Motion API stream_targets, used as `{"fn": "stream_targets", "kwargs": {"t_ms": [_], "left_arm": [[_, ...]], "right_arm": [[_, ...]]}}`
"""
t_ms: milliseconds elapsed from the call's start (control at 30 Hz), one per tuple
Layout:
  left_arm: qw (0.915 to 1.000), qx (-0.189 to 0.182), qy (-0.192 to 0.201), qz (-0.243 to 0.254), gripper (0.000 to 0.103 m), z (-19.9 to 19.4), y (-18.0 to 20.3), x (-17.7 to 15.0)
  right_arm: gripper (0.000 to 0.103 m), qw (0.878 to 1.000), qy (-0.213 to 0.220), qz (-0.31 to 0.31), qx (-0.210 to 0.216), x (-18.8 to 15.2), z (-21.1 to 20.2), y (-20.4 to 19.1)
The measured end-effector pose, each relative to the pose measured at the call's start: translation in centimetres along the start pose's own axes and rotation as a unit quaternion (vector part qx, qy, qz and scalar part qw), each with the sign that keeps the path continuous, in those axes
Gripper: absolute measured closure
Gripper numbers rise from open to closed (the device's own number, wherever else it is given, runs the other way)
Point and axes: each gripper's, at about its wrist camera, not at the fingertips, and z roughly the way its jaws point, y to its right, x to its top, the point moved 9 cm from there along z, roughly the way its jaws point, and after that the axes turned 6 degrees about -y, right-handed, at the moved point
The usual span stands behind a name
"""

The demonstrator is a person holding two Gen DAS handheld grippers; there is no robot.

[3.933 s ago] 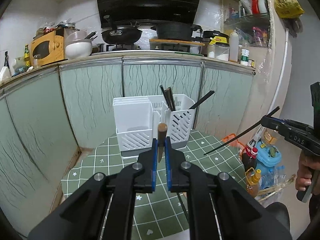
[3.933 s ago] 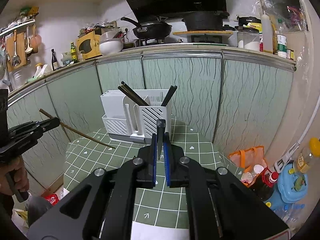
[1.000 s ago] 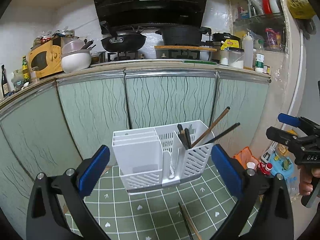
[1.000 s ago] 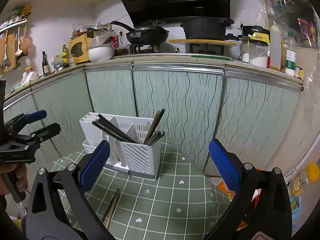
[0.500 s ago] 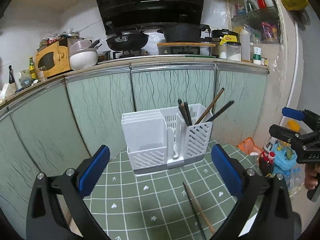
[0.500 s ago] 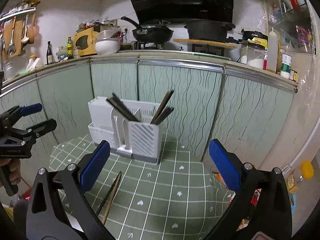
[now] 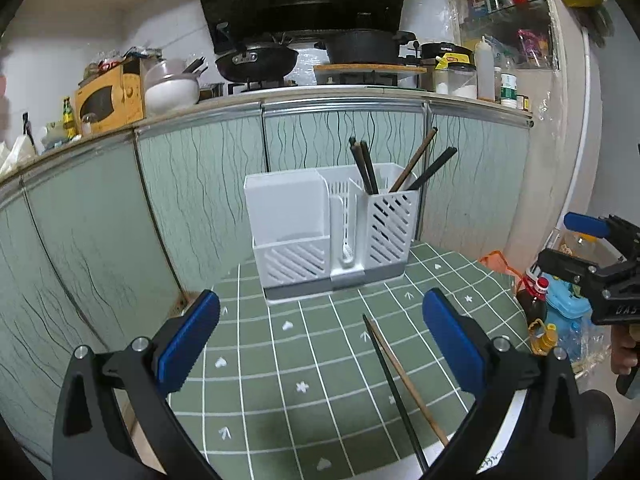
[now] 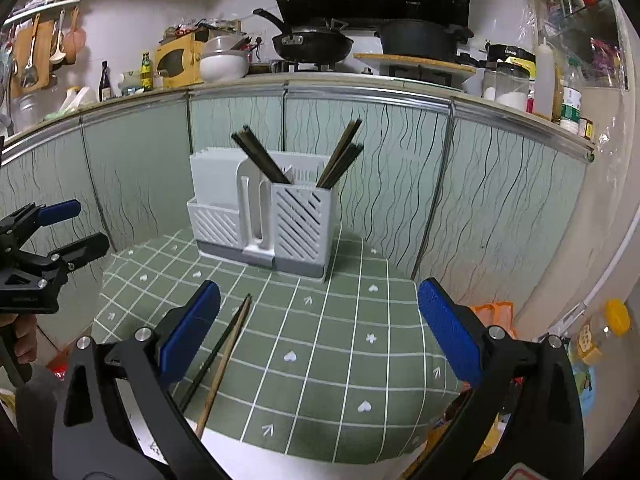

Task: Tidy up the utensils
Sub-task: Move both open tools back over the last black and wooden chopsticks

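Both grippers hang over a small table covered in a green checked cloth (image 7: 304,364), each with its blue-padded jaws spread wide and nothing between them: the left gripper (image 7: 320,332) and the right gripper (image 8: 320,322). At the far side of the cloth stands a white slotted utensil holder (image 7: 332,236), upright, close to the pale green cabinet doors (image 7: 192,184). Its right compartment holds 4 chopsticks (image 7: 366,170) leaning in 2 directions, 2 tilted left and 2 tilted right. On the near part of the cloth lie 2 more chopsticks (image 7: 394,380), 1 dark and 1 wooden, side by side and almost touching, their near ends reaching the table edge. From the right wrist view this loose pair (image 8: 224,354) lies just beside the right gripper's left finger
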Motion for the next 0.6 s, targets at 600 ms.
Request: {"fn": "stream_targets", "kwargs": {"t_ms": [600], "left_arm": [[0.9995, -0.004, -0.025, -0.019, 0.005, 0.9, -0.7, -6.3]], "right_arm": [[0.008, 0.999, -0.026, -0.021, 0.004, -5.6, 1.6, -1.9]]}}
